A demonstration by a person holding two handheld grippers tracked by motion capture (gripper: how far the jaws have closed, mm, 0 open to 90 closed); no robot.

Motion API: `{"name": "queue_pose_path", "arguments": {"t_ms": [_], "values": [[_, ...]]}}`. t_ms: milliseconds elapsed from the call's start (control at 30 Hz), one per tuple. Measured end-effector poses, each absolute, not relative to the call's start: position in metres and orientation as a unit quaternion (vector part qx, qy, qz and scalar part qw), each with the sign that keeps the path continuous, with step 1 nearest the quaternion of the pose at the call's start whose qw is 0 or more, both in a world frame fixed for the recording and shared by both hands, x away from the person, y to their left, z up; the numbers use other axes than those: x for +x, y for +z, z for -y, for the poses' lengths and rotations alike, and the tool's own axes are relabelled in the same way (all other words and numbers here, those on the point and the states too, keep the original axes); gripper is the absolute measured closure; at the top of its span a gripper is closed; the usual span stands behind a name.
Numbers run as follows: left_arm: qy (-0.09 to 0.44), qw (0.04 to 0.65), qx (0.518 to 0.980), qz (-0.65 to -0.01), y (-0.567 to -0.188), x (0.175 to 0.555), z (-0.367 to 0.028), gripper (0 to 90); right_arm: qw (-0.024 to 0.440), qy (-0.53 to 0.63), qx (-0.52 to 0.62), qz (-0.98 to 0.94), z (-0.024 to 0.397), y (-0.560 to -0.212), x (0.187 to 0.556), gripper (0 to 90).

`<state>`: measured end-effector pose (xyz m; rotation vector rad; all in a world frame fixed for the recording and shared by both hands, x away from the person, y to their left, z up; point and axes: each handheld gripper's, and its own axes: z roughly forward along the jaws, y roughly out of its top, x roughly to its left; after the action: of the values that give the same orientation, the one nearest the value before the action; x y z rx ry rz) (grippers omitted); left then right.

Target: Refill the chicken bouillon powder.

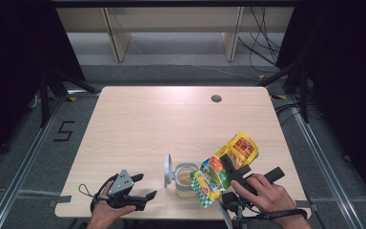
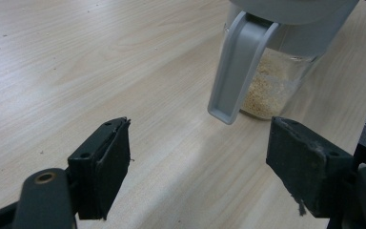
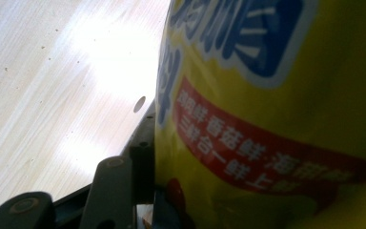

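A clear jar [image 1: 186, 180] with a pale grainy filling stands near the table's front edge, its grey lid [image 1: 168, 170] flipped open to the left. Above and right of it a yellow printed bag [image 1: 223, 168] is tilted with its lower end over the jar mouth, and my right gripper [image 1: 229, 168] is shut on it. The bag [image 3: 271, 109] presses against the left jaw in the right gripper view. My left gripper [image 1: 145, 199] rests open on the table left of the jar. Past its open fingers [image 2: 106, 164] I see the jar [image 2: 274, 86] and its hanging lid [image 2: 238, 67].
The light wooden table [image 1: 147, 119] has a round cable hole [image 1: 216, 98] at the back right. Shelving legs and cables stand on the floor beyond the far edge.
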<state>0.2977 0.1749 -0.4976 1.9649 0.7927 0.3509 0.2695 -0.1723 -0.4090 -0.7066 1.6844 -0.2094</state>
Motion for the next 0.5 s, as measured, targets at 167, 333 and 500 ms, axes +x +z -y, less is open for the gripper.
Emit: {"name": "queue_pose_path", "arguments": {"t_ms": [167,333,500], "values": [[0.147,0.472,0.808,-0.321,-0.4976,0.2983,-0.1756,22.1,0.605,-0.091,-0.306,-0.729,0.1721,-0.409,0.2693,53.3],[0.144,0.477,0.804,-0.324,-0.4978,0.2979,-0.1749,22.2,0.604,-0.093,-0.308,-0.729,0.1718,-0.4098,0.2699,53.4],[0.147,0.473,0.806,-0.323,-0.4978,0.2981,-0.1752,22.2,0.606,-0.093,-0.308,-0.728,0.172,-0.4089,0.2694,53.3]]}}
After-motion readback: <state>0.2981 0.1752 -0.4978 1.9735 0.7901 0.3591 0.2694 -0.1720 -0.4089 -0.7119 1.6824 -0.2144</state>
